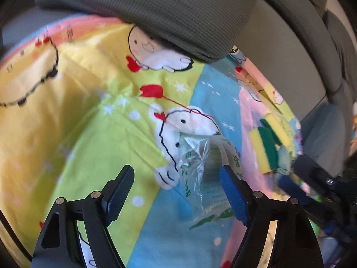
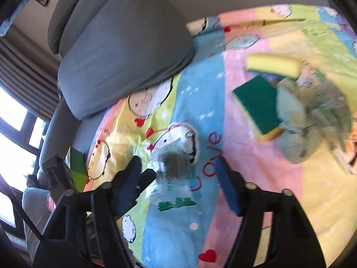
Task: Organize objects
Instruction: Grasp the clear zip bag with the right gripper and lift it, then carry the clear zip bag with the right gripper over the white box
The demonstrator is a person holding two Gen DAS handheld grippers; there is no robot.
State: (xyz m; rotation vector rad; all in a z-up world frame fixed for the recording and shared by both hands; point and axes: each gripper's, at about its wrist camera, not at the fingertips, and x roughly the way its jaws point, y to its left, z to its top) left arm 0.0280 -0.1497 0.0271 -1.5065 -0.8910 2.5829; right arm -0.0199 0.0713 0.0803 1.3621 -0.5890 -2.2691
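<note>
Left gripper (image 1: 176, 192): jaws released, nothing held.
Right gripper (image 2: 178, 181): jaws spread, unclenched, straddling plastic bag (image 2: 170, 176).
Sponges (image 2: 258, 105): beyond bag.
Advice: pinch bag's bunched middle.

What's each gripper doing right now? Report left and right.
Left gripper: open, holding nothing; clear plastic bag by its right finger.
Right gripper: open, empty, the bag between its fingers.
</note>
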